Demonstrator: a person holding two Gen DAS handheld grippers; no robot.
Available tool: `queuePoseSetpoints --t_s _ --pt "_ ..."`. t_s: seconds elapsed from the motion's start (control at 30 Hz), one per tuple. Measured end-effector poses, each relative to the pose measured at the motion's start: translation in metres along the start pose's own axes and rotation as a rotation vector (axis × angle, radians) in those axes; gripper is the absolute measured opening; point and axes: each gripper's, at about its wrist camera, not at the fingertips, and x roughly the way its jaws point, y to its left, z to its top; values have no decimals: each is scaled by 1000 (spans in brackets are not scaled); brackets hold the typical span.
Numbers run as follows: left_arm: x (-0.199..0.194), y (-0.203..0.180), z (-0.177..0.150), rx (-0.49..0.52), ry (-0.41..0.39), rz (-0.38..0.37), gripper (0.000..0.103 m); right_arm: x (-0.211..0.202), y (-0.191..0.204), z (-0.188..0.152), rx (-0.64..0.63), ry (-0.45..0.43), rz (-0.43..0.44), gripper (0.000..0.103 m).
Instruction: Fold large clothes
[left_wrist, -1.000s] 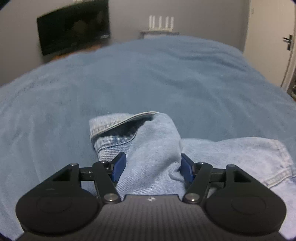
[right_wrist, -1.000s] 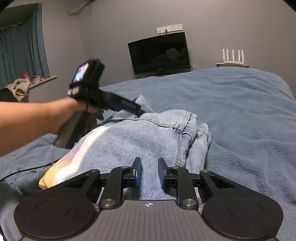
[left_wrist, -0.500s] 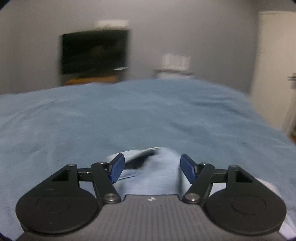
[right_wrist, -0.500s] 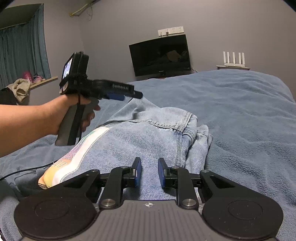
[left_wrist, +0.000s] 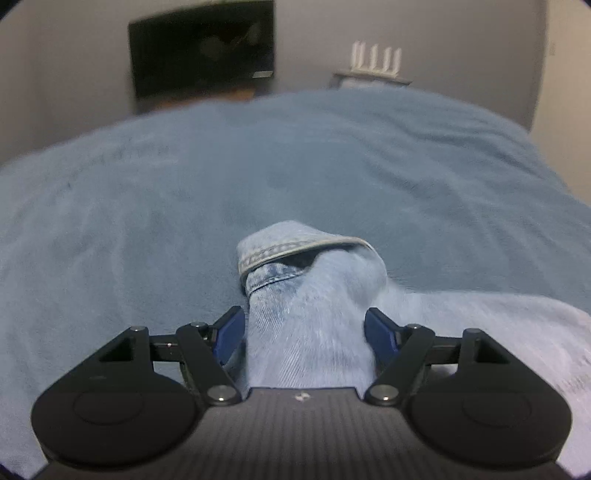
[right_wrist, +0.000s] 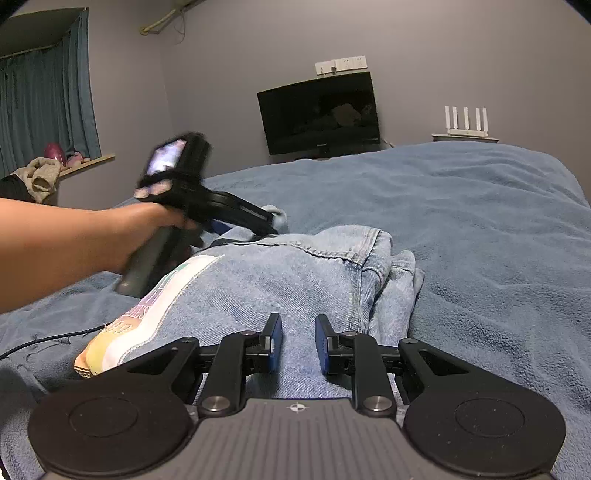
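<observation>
A light blue denim jacket (right_wrist: 280, 280) with a rainbow print patch lies bunched on the blue blanket. In the left wrist view its sleeve (left_wrist: 310, 306) with the cuff lies between the wide-open fingers of my left gripper (left_wrist: 304, 332); the pads stand at the sleeve's sides without pinching it. The left gripper also shows in the right wrist view (right_wrist: 269, 227), at the jacket's far edge. My right gripper (right_wrist: 298, 343) hovers over the jacket's near part, jaws a narrow gap apart, holding nothing.
The blue blanket (right_wrist: 480, 229) covers the whole bed. A dark TV (right_wrist: 319, 112) and a white router (right_wrist: 465, 122) stand at the far wall. A curtain and window ledge with cloth (right_wrist: 40, 177) are at the left. A black cable (right_wrist: 44, 339) trails at the near left.
The left gripper lifted and tilted up half a second ago, then came back down over the sleeve, which now lies further right. The right gripper has stayed still.
</observation>
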Motion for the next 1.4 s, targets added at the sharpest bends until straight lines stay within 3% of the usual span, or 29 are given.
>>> queuePoseSetpoints --t_s 0.17,0.27,0.3,0.33,0.5,0.73,0.9,1.07,1.2,1.4 --pt "-101 12 -25 -55 -74 -109 73 -7 -6 3 59 1 16 27" --pt "-167 18 -45 -70 -102 -141 78 -22 -6 6 112 2 12 54" --pt "-188 13 -57 -58 -112 -138 80 -30 -4 7 125 -1 -3 76" --pt "-206 8 -67 -38 -120 -135 81 -39 -1 8 130 -10 -16 87" --pt "-261 -18 -131 -22 -86 -115 88 -79 11 4 116 31 -69 86" --pt "-260 -54 -194 -14 8 -106 90 -109 24 -15 116 123 -117 93" --pt "-250 -68 -213 -17 32 -50 101 -90 15 -23 170 262 -158 96" --pt "-245 -66 -220 -54 64 -44 102 -65 38 -36 40 398 -150 96" --pt "-245 -66 -218 -49 80 -45 102 -58 50 -39 -25 427 -137 96" --pt "-241 -66 -216 -43 88 -51 102 -55 46 -37 -5 439 -135 95"
